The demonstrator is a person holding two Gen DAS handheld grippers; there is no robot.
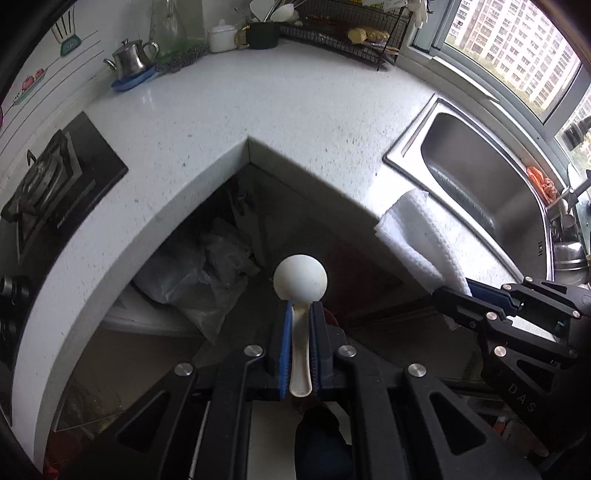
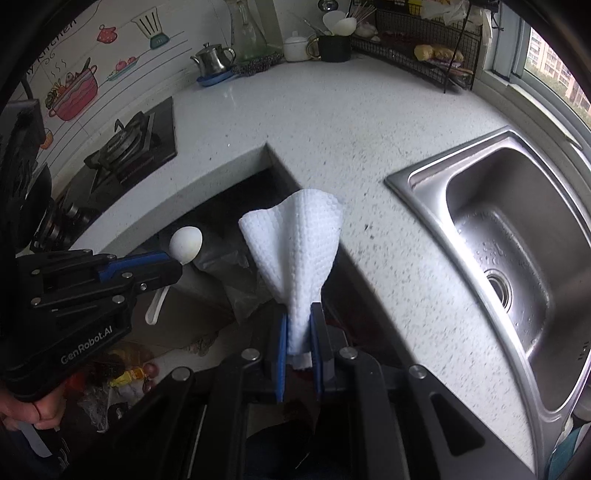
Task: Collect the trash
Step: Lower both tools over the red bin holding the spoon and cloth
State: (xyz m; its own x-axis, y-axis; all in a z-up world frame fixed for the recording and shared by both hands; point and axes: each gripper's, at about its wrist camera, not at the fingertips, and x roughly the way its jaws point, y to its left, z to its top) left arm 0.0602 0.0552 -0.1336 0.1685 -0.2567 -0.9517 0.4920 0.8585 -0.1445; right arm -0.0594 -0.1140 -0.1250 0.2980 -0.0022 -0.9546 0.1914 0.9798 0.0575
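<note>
A broad stretch of speckled white countertop (image 2: 332, 122) is left bare in the middle, and free passage is offered there. The far edge is crowded by a steel teapot (image 2: 212, 59), a glass bottle (image 2: 249, 33), a white lidded jar (image 2: 295, 46), a dark utensil cup (image 2: 334, 48) and a black wire rack (image 2: 424, 40). The left side is taken up by a gas stove (image 2: 129, 147), the right by a sunken steel sink (image 2: 509, 236). Below the counter's inner corner, an open recess is partly filled by a crumpled plastic bag (image 1: 207, 273). The near space is occupied by the left gripper (image 1: 300, 332) with a white spoon (image 1: 300, 280) and by the right gripper (image 2: 300, 332) with a white paper towel (image 2: 295, 243).
</note>
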